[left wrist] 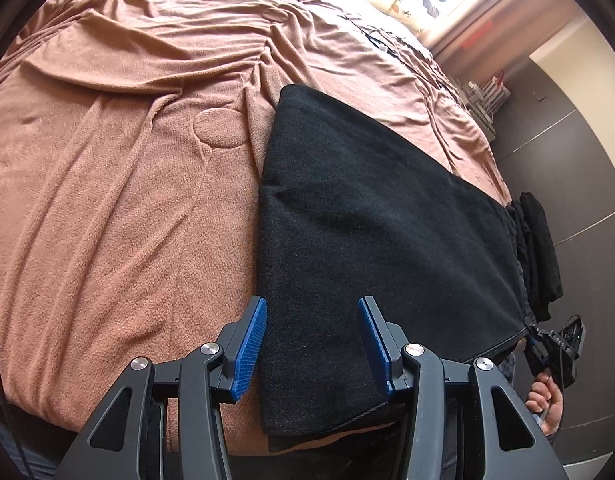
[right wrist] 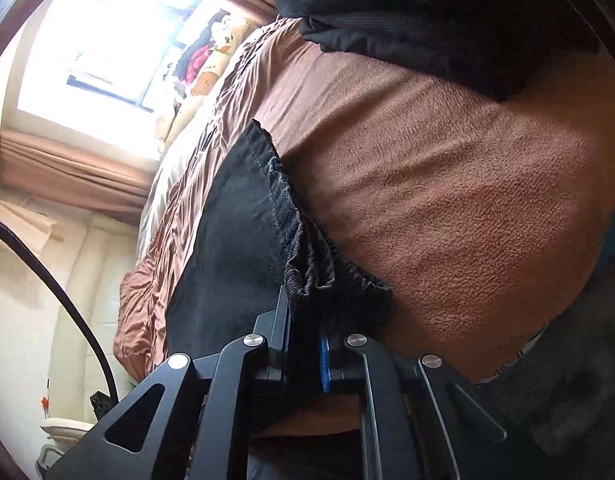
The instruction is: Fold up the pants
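- The black pants (left wrist: 371, 216) are being kept flat on the brown blanket (left wrist: 119, 184) covering the bed.
- Their gathered waistband (right wrist: 307, 276) is being clamped between the fingers of the right gripper (right wrist: 303, 344), at the blanket's edge.
- The left gripper (left wrist: 311, 344) is being held above the pants' near corner, fingers apart, nothing gripped.
- More dark clothing (right wrist: 427, 20) is being left beside the pants.

right tool (right wrist: 303, 320) fingertips buried in pants (right wrist: 235, 220) waistband, window (right wrist: 103, 40) blown out, dark garment (right wrist: 447, 8) cropped at top
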The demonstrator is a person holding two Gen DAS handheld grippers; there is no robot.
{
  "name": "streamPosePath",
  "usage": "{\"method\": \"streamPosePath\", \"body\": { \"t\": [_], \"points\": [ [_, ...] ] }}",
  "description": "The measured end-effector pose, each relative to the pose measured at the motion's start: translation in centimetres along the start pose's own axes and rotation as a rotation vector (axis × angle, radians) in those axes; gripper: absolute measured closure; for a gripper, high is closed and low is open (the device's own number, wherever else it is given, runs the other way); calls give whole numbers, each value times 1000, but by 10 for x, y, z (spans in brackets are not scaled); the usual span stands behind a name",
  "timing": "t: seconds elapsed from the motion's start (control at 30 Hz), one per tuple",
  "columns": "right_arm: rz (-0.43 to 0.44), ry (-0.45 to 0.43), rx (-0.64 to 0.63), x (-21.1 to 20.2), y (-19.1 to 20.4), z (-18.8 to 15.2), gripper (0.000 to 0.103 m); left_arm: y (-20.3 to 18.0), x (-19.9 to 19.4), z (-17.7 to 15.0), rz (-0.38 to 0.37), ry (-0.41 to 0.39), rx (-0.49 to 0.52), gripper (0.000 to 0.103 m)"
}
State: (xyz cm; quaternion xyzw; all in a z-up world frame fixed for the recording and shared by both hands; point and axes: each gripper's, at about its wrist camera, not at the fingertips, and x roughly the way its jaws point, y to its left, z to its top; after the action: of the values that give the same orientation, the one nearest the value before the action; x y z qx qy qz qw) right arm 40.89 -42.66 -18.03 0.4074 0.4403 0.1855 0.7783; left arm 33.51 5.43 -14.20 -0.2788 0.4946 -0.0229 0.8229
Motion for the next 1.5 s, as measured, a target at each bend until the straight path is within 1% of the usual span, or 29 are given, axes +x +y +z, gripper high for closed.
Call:
{"method": "streamPosePath", "body": {
  "t": [0.13, 0.23, 0.4, 0.47, 0.57, 0.6, 0.63, 0.7, 0.73, 0.8, 0.9, 1.0, 1.13, 1.27, 1.37, 1.5],
  "points": [
    [-1, -10, -9, -7, 2, -4, 96, 3, 2, 8, -19, -9, -11, 53],
    [-18, -16, -29, -10, 8, -5, 96, 6, 10, 14, -33, 2, -24, 53],
    [-26, -22, -28, -8, 9, -6, 96, 20, 26, 19, -8, 25, -58, 53],
    [-36, -26, -31, -7, 9, -5, 96, 26, 32, 17, -24, 39, -74, 53],
    [-61, -28, -55, -6, 13, -6, 96, 31, 37, 13, -78, 61, -90, 54],
    [-73, -24, -69, -4, 15, -5, 96, 30, 37, 12, -90, 59, -82, 57],
    [-82, -19, -79, -3, 18, -5, 95, 27, 37, 11, -103, 60, -66, 63],
    [-83, -17, -76, -2, 19, -3, 96, 17, 33, 9, -112, 50, -29, 65],
    [-82, -15, -76, -3, 20, -3, 95, 12, 29, 10, -122, 40, -13, 67],
    [-92, -13, -88, -5, 22, -3, 92, 2, 20, 12, -159, 18, 16, 68],
    [-138, -14, -127, -8, 32, -5, 90, -5, 12, 16, -192, 2, 22, 68],
    [-171, -26, -147, -14, 39, -7, 89, -5, 19, 18, -168, 26, 13, 68],
    [-174, -19, -172, -15, 42, -7, 89, 10, 36, 15, -160, 59, -52, 68],
    [-137, 4, -129, -10, 34, -1, 89, 20, 39, 8, -173, 71, -90, 68],
    [-120, 2, -112, -10, 30, 5, 93, 21, 39, 6, -173, 78, -87, 68],
    [-100, -27, -93, -18, 30, 9, 95, 19, 42, 7, -180, 80, -89, 68]
  ]
}}
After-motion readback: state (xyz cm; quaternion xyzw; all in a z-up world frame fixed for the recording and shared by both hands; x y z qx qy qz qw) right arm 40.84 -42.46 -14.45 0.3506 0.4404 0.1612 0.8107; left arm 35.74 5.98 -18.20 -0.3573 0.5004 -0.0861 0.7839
